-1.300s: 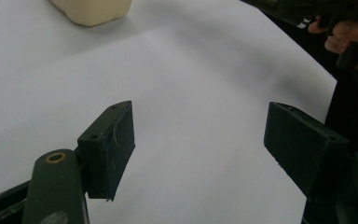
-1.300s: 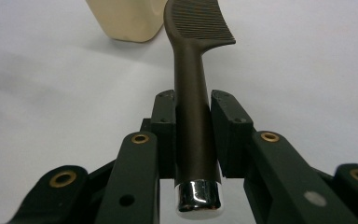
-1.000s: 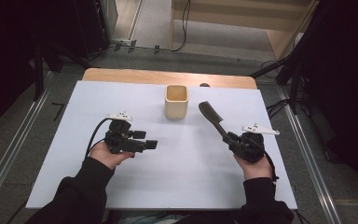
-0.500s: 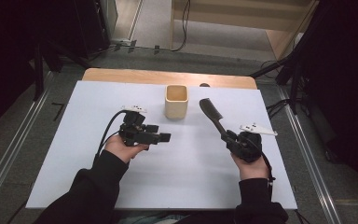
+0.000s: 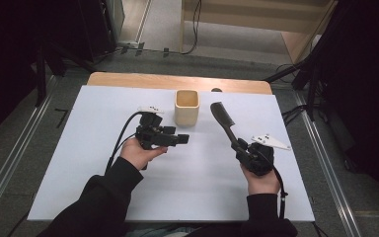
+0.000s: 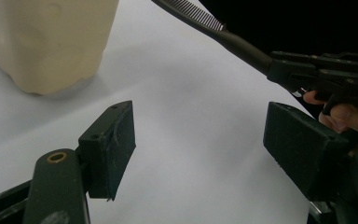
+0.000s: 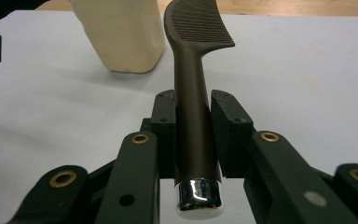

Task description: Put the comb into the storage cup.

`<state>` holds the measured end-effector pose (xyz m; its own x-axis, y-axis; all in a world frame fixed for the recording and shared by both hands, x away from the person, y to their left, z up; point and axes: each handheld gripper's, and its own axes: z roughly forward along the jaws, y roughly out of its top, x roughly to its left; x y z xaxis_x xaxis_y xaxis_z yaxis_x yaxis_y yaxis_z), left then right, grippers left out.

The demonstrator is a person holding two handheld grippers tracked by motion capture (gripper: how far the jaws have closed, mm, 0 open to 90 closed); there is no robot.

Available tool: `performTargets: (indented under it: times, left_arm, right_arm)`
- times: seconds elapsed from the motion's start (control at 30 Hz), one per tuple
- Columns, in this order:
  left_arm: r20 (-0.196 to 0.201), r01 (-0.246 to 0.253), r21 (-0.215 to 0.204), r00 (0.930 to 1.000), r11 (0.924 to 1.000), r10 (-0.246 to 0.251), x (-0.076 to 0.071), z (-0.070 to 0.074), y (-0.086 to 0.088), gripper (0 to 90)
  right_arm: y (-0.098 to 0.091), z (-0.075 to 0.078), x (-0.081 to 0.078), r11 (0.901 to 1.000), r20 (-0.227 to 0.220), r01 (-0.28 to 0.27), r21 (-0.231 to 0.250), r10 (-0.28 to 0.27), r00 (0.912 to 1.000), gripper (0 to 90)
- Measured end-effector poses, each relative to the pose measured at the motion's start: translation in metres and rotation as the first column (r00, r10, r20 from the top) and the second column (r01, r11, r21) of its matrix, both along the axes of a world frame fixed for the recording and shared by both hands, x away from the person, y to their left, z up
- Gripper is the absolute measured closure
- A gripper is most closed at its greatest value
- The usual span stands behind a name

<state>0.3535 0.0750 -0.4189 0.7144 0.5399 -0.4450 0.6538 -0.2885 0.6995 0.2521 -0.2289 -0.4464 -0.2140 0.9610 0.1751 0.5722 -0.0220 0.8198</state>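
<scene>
The left hand-held gripper point(image 5: 181, 140), jaws apart and empty, is closing in on the cup point(image 5: 186, 107) just ahead. The right hand-held gripper point(image 5: 241, 146) is keeping the comb point(image 5: 223, 118) clamped, likely awaiting a steadied cup.

Left hand-held gripper point(image 5: 181, 139) jaws apart, right hand-held gripper point(image 5: 240, 146) jaws clamped
</scene>
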Motion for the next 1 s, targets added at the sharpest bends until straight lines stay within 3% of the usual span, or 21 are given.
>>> performTargets:
  times: [0.13, 0.5, 0.67, 1.0]
  left_arm:
    - [-0.005, 0.000, 0.003, 1.0000, 1.0000, 0.000, 0.001, -0.001, -0.006, 25.9]
    - [-0.007, 0.006, 0.010, 1.0000, 0.9999, -0.005, 0.004, -0.002, -0.028, 26.9]
    - [-0.014, 0.007, -0.002, 0.9999, 1.0000, -0.007, 0.005, -0.005, -0.036, 27.0]
    - [-0.020, 0.017, -0.009, 0.9997, 0.9998, -0.017, 0.006, -0.008, -0.053, 27.0]
  right_arm:
    - [0.005, -0.004, -0.003, 0.9999, 0.017, 0.009, 0.005, -0.009, 0.9998, 70.4]
    - [0.008, -0.015, -0.008, 0.9993, 0.008, 0.022, 0.032, -0.022, 0.9997, 70.4]
    - [0.010, -0.017, -0.011, 0.9993, 0.045, 0.031, 0.019, -0.032, 0.9985, 70.4]
    - [0.013, -0.022, -0.015, 0.9982, 0.074, 0.042, 0.042, -0.045, 0.9962, 70.4]
